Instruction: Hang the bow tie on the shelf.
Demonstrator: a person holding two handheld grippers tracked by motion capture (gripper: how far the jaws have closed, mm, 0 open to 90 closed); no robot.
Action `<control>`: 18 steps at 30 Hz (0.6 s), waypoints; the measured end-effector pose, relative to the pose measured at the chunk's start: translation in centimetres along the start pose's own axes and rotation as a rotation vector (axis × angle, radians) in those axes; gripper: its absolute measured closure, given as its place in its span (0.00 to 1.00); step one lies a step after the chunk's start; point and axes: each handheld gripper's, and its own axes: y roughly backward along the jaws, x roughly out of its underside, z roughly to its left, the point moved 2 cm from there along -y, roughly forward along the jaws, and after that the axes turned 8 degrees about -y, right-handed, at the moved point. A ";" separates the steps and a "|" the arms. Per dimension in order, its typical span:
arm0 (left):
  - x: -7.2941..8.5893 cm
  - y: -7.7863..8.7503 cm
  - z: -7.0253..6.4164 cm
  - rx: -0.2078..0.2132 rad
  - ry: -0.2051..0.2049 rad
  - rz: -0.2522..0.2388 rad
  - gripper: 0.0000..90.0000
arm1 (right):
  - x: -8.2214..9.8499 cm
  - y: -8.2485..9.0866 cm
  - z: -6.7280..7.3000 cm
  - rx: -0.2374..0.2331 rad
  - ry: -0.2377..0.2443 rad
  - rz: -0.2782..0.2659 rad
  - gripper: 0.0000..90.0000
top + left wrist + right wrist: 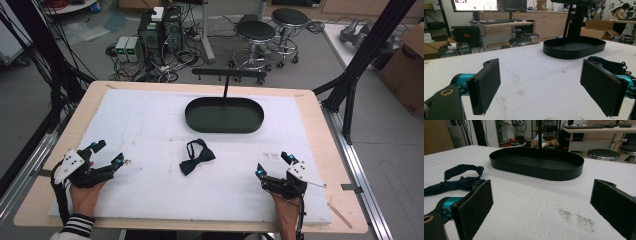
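Black and oval, a shallow tray (224, 115) sits on the white mat (150, 130) toward the table's far edge. Just nearer the person than the tray lies a dark bow tie (196, 156), flat on the mat with its strap looped. Left of the bow tie, the left gripper (111, 154) rests with jaws spread wide, holding nothing. Right of it, the right gripper (274, 165) likewise stands with jaws apart and empty.
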 end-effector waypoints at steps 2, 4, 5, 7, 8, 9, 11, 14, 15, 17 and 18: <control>0.0 0.0 0.0 0.004 -0.001 -0.007 0.19 | 0.0 0.0 0.1 0.000 0.006 0.001 0.04; 0.0 0.1 0.0 0.008 0.001 -0.009 0.19 | 0.0 0.0 0.1 0.001 0.014 0.001 0.04; 0.0 0.1 0.0 0.008 0.001 -0.009 0.19 | 0.0 0.0 0.1 0.001 0.014 0.001 0.04; 0.0 0.1 0.1 0.010 0.004 -0.013 0.19 | 0.0 0.0 0.0 0.005 0.010 -0.003 0.04; 0.0 0.1 0.1 0.010 0.004 -0.013 0.19 | 0.0 0.0 0.0 0.005 0.010 -0.003 0.04; 0.0 0.1 0.1 0.011 0.004 -0.011 0.19 | 0.0 0.0 0.0 0.006 0.000 -0.004 0.04; 0.0 0.1 0.1 0.006 0.006 -0.008 0.19 | 0.0 0.0 0.0 0.004 0.000 -0.006 0.04; 0.0 0.0 0.1 0.006 0.011 -0.004 0.19 | 0.0 0.0 0.0 0.006 0.000 -0.004 0.04; 0.0 0.0 0.1 0.007 0.009 -0.004 0.19 | 0.0 0.0 0.0 0.006 0.001 -0.005 0.04; 0.0 0.0 0.1 0.007 0.002 -0.001 0.19 | 0.0 0.0 0.1 0.006 0.001 -0.004 0.04; 0.0 -0.1 0.1 0.005 0.003 -0.001 0.19 | 0.0 0.0 0.0 0.006 0.004 -0.005 0.04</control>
